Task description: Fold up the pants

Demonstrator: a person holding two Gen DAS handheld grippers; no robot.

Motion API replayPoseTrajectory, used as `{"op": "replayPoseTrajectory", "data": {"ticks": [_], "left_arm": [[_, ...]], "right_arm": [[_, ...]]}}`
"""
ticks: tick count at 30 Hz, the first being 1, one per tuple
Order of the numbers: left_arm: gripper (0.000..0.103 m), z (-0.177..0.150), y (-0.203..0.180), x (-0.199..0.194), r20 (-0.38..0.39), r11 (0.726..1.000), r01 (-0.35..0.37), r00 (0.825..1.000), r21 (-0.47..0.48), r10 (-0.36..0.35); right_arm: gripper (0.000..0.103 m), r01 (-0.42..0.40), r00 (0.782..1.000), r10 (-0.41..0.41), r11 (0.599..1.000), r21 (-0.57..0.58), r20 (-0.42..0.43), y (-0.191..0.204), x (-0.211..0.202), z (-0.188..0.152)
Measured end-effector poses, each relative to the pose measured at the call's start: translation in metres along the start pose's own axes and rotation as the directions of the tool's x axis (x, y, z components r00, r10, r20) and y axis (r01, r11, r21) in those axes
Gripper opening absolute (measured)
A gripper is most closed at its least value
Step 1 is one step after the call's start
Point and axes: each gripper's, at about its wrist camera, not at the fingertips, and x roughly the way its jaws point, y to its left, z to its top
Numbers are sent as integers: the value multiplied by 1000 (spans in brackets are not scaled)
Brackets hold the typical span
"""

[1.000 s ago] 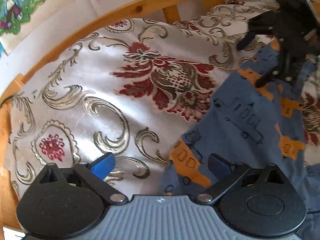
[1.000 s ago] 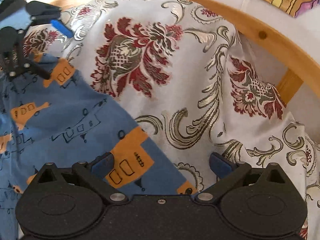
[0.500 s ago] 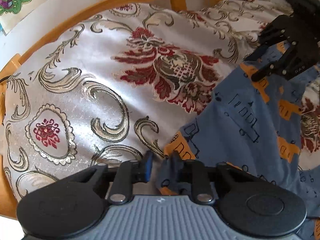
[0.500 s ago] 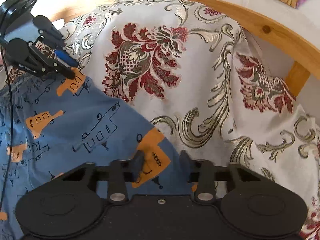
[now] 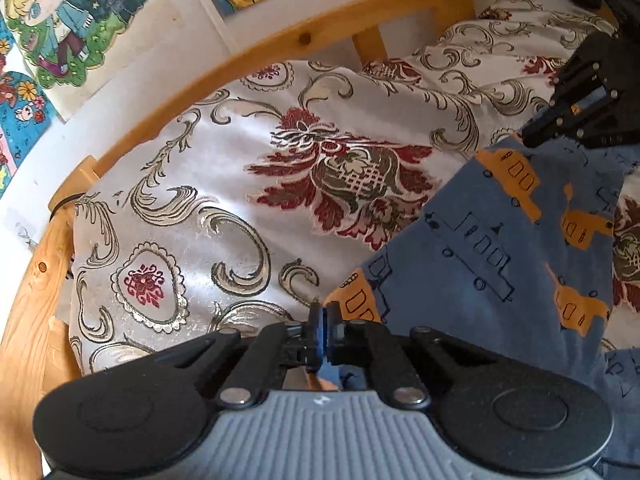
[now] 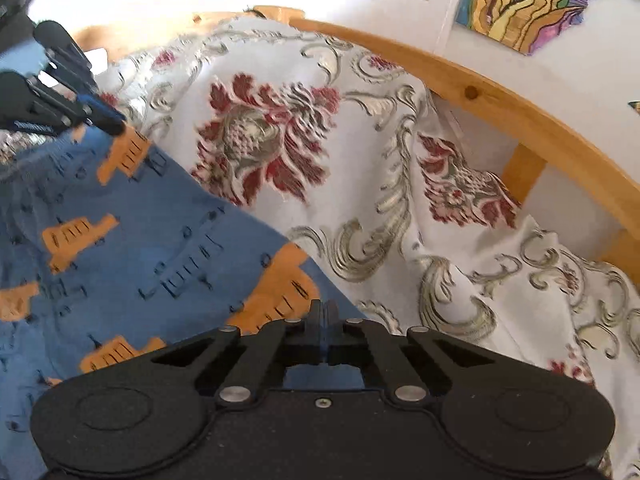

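Both grippers pinching the blue pants at one edge.

Left gripper (image 5: 323, 312) and right gripper (image 6: 323, 312) each have their jaws closed on a corner of the pants (image 5: 500, 248), which lie spread over the patterned bedspread (image 5: 224, 184) inside the wooden bed frame (image 6: 520, 120), drawings (image 5: 76, 20) on the wall behind.

both grippers went from wide open 1 s ago, to half closed, to clamped now. left gripper (image 5: 322, 314) has its jaws pinched together on the corner edge of the pants (image 5: 492, 248); right gripper (image 6: 323, 312) likewise, jaws together on the opposite corner of the pants (image 6: 132, 256). cloth edge now sits raised off the bedspread (image 5: 224, 208) at both grips. both cameras sit higher, more wall art (image 5: 68, 20) in view.
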Motion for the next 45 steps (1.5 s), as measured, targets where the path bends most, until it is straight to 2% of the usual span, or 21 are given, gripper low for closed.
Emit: {"op": "replayPoseTrajectory", "data": {"ticks": [1, 3, 8, 15, 20, 22, 24, 26, 27, 28, 34, 40, 45], "left_arm": [[2, 0, -2, 0, -2, 1000, -5, 1000, -4, 5], [2, -3, -5, 1, 1, 1000, -19, 1000, 12, 19], [2, -8, 1, 10, -7, 1000, -18, 1000, -1, 18], [2, -18, 8, 23, -24, 1000, -13, 1000, -20, 12], [2, -19, 7, 25, -22, 1000, -10, 1000, -23, 9], [2, -19, 7, 24, -17, 1000, -9, 1000, -22, 9], [2, -19, 7, 24, -22, 1000, -7, 1000, -18, 7], [2, -19, 6, 24, -26, 1000, -12, 1000, -12, 12], [2, -19, 6, 24, -25, 1000, -14, 1000, -12, 14], [2, -19, 6, 22, -22, 1000, -18, 1000, -15, 17], [2, -22, 4, 8, 3, 999, -51, 999, -15, 51], [1, -25, 6, -19, 51, 997, -70, 996, -37, 71], [1, -30, 0, -31, 60, 998, -67, 996, -20, 68]], "right_arm": [[31, 22, 1000, -22, 1000, 5, -3, 0, 1, 0], [56, 63, 998, -63, 998, 31, 6, -3, 3, -1], [54, 19, 999, -19, 1000, 6, -32, -14, 24, 0], [53, -32, 995, 39, 996, 82, -92, -36, 61, -11], [52, -126, 986, 131, 990, 55, -100, -40, 54, -16], [45, -141, 982, 145, 989, 39, -120, -45, 51, -17], [38, -120, 984, 119, 993, -1, -136, -42, 51, -20], [24, -96, 986, 92, 995, -22, -140, -35, 54, -21], [10, -86, 987, 80, 996, -34, -142, -31, 55, -22], [3, -78, 988, 71, 996, -42, -140, -28, 55, -22], [0, -4, 998, 0, 998, -65, -67, -13, 26, -29], [0, 100, 992, -93, 990, -96, 80, 20, -56, -43], [0, 135, 987, -117, 976, -172, 109, 57, -105, -56]]}}
